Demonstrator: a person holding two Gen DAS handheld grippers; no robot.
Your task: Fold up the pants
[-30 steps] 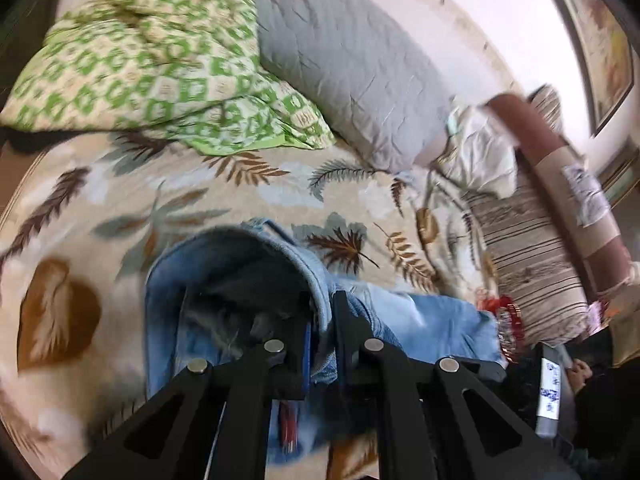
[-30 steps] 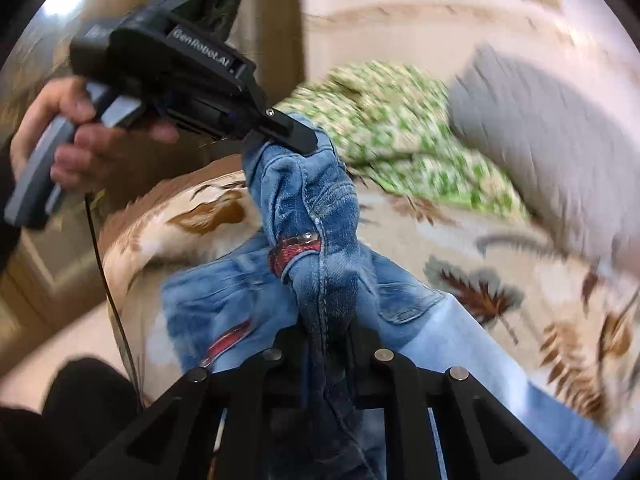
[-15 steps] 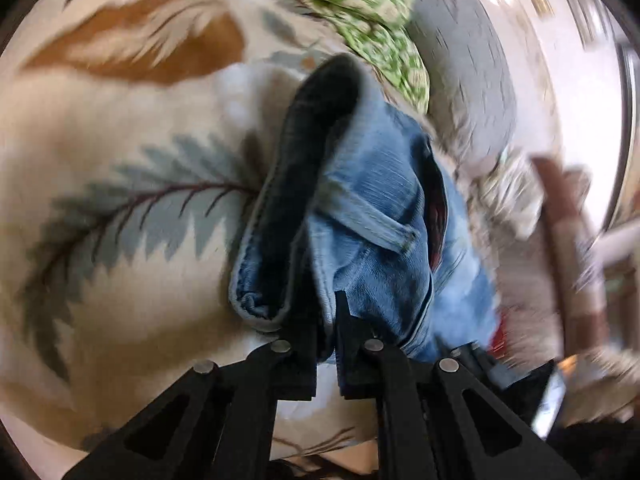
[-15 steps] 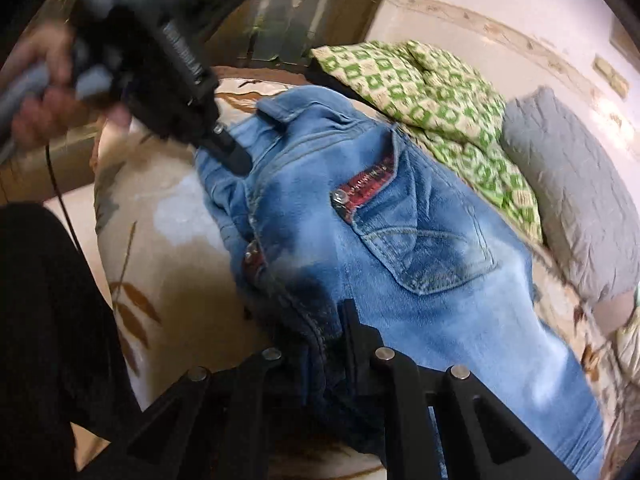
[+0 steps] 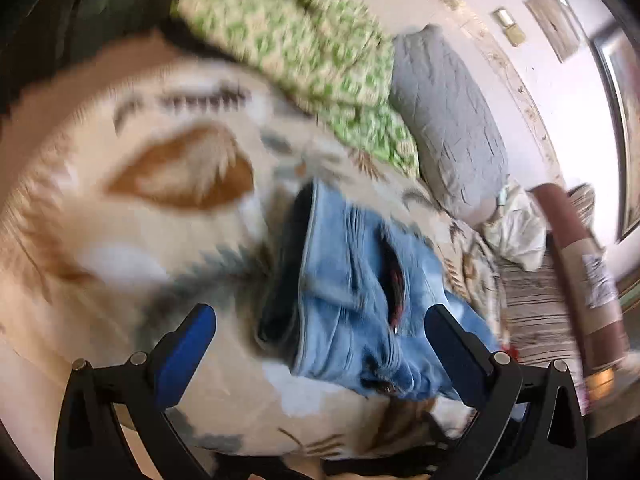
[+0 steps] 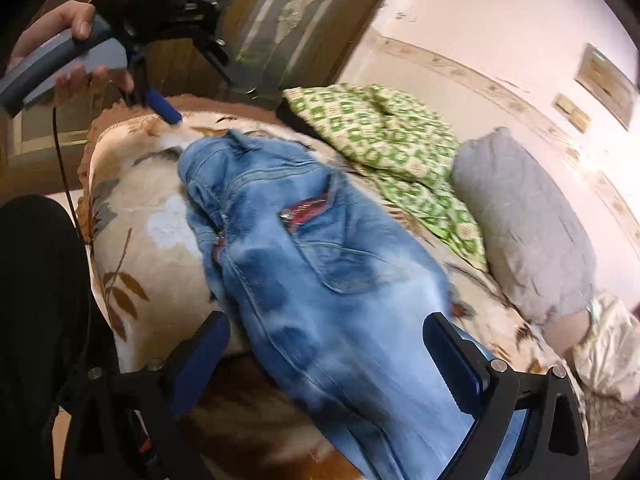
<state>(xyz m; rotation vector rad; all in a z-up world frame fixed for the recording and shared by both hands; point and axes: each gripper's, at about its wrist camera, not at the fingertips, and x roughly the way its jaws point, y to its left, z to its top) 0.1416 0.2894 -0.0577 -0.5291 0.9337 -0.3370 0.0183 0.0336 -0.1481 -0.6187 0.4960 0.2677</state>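
The pants point(image 6: 320, 280) are light blue denim, unevenly faded, darker along the seams. In the right wrist view they lie lengthwise on the bedspread point(image 6: 132, 264), waistband toward 11 o'clock, legs running to 5 o'clock. A back pocket faces up, with a red trim strip at its upper edge. In the left wrist view the pants point(image 5: 344, 288) sit at centre, waistband gaping to show a dark interior.

Both grippers have just been opening. The left gripper point(image 5: 320, 344) stands wide, with its pads clear of the cloth and the denim lying between and beyond them. The right gripper point(image 6: 326, 352) is likewise wide, the legs passing between its pads without being pinched. In the right wrist view the left gripper point(image 6: 188, 92) shows at 11 o'clock, one blue pad by the bedspread's edge, held by the person's hand point(image 6: 68, 52).

The left wrist view is motion-blurred; stitching and pattern edges are indistinct. The leg ends are cut off at 5 o'clock behind the right gripper's frame. A dark sleeve or garment point(image 6: 40, 320) fills 8 o'clock; its identity is unclear.

The bedspread is plush, cream, printed with brown and grey-blue leaves. A green-and-cream checked quilt point(image 6: 384, 136) lies crumpled at 1 o'clock. A grey quilted pillow point(image 6: 520, 220) lies at 3 o'clock.
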